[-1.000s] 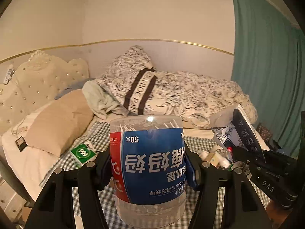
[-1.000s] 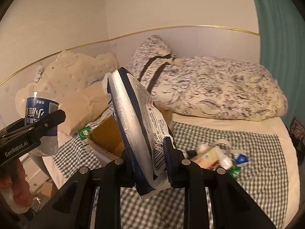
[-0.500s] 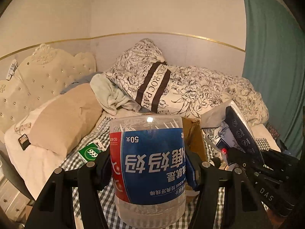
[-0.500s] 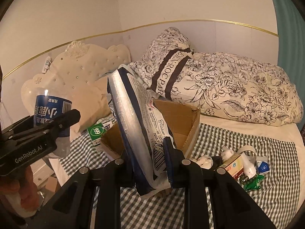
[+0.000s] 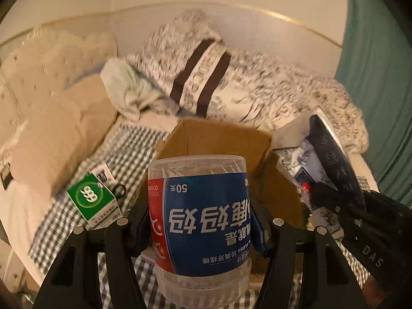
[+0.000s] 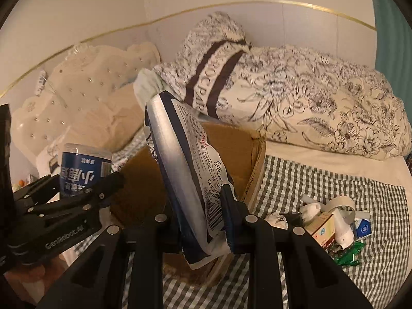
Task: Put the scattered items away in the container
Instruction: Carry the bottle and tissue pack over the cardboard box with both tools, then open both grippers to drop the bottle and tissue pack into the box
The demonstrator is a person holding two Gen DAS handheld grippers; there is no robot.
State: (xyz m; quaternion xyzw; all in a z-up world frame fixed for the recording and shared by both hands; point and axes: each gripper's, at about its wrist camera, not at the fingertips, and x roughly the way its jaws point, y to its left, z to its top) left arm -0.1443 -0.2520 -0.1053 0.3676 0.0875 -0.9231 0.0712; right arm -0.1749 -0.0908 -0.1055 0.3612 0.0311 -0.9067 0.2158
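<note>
I have the left gripper clamped on the clear floss-pick jar, its blue label upside down, held above the near edge of the open cardboard box on the checked bedspread. My right gripper is clamped on the tissue pack, also over the box. A green carton lies left of the box; small items lie scattered to its right.

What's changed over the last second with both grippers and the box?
Both grippers have carried their loads closer to the cardboard box, which now fills more of each view. The left gripper still clamps the floss jar; the right gripper still pinches the tissue pack. Nothing released; the pile on the checked blanket is untouched.
</note>
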